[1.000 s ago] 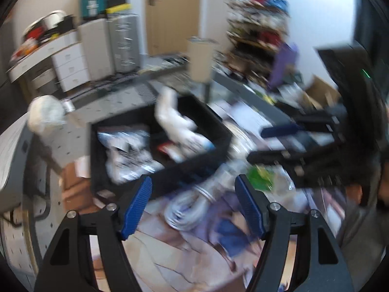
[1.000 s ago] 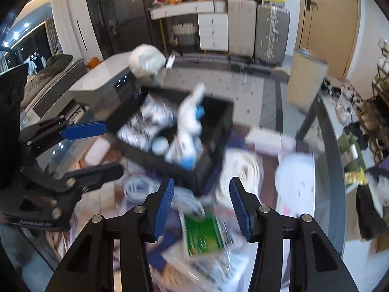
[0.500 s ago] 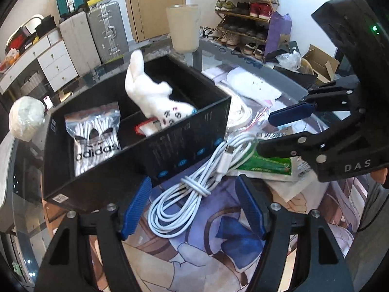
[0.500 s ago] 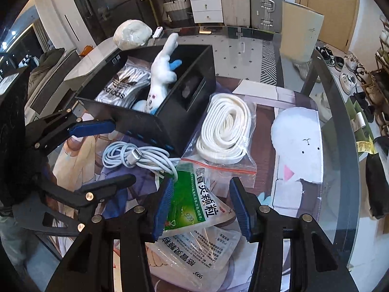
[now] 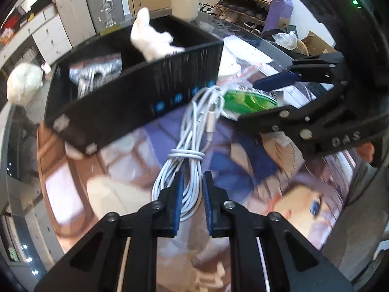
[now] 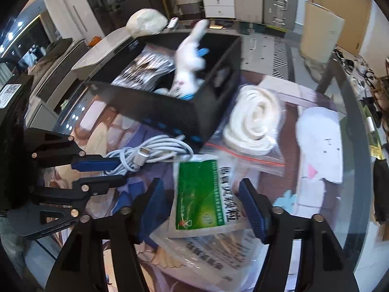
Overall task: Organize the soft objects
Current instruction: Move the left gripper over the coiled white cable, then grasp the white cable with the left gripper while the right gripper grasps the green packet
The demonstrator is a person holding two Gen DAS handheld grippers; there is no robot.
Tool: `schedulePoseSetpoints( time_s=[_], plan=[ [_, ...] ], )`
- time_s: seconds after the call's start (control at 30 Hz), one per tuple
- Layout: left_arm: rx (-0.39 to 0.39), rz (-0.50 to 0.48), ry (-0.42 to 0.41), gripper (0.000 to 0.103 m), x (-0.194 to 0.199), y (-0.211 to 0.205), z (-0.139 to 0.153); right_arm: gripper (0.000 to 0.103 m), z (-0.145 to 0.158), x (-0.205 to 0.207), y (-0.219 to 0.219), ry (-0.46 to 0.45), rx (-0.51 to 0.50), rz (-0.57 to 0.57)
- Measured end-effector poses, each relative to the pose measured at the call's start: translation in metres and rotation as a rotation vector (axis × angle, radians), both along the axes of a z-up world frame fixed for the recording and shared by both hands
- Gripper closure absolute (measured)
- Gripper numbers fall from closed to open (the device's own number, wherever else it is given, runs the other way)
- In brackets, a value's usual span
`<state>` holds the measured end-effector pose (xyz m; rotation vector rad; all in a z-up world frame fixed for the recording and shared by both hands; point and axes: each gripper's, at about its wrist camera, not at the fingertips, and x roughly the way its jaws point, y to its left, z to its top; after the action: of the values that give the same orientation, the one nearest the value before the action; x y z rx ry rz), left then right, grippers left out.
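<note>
- White cable bundle [image 5: 192, 170], low centre of the left wrist view, is clamped by the just-closed left hand-held gripper [image 5: 190, 189].
- Right hand-held gripper [image 6: 201, 192], jaws just widened and apart, straddles the green packet [image 6: 199, 194] unpressed.
- Black box [image 5: 136, 92] is seen upper left.
- Loose loops could be snagged on the packet when lifted.
</note>
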<state>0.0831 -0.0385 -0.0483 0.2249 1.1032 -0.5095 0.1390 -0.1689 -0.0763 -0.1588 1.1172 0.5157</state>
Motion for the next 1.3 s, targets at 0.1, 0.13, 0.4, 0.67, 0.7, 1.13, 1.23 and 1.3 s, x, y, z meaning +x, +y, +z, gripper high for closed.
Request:
schedulePoseSetpoints(
  time_s=[0.1, 0.13, 0.4, 0.67, 0.7, 1.13, 1.23, 1.3],
  plan=[
    [-0.028, -0.004, 0.010, 0.079, -0.011, 0.011, 0.002, 0.035, -0.004, -0.006, 0.011, 0.010, -0.003, 0.037],
    [-0.031, -0.013, 0.001, 0.059, -0.013, 0.012, 0.003, 0.035, -0.004, -0.008, 0.014, 0.015, 0.002, 0.049],
    [0.063, -0.005, -0.121, 0.036, 0.001, -0.008, 0.005, 0.034, -0.010, -0.006, 0.024, 0.000, -0.042, 0.024],
    [0.042, 0.054, -0.049, 0.074, 0.017, -0.003, 0.002, 0.033, -0.013, -0.002, 0.022, 0.002, -0.057, 0.008],
    [0.054, 0.079, -0.070, 0.075, 0.015, 0.002, 0.005, 0.029, -0.012, -0.002, 0.021, 0.000, -0.056, 0.008],
    [0.031, 0.130, -0.072, 0.048, 0.004, 0.018, -0.002, 0.071, -0.013, -0.016, 0.050, -0.055, -0.109, 0.111],
    [0.029, 0.112, -0.074, 0.066, 0.006, 0.008, -0.004, 0.079, -0.010, -0.022, 0.053, -0.057, -0.106, 0.134],
    [0.024, 0.105, -0.063, 0.075, 0.007, 0.006, -0.003, 0.084, -0.008, -0.024, 0.053, -0.065, -0.103, 0.135]
  ],
)
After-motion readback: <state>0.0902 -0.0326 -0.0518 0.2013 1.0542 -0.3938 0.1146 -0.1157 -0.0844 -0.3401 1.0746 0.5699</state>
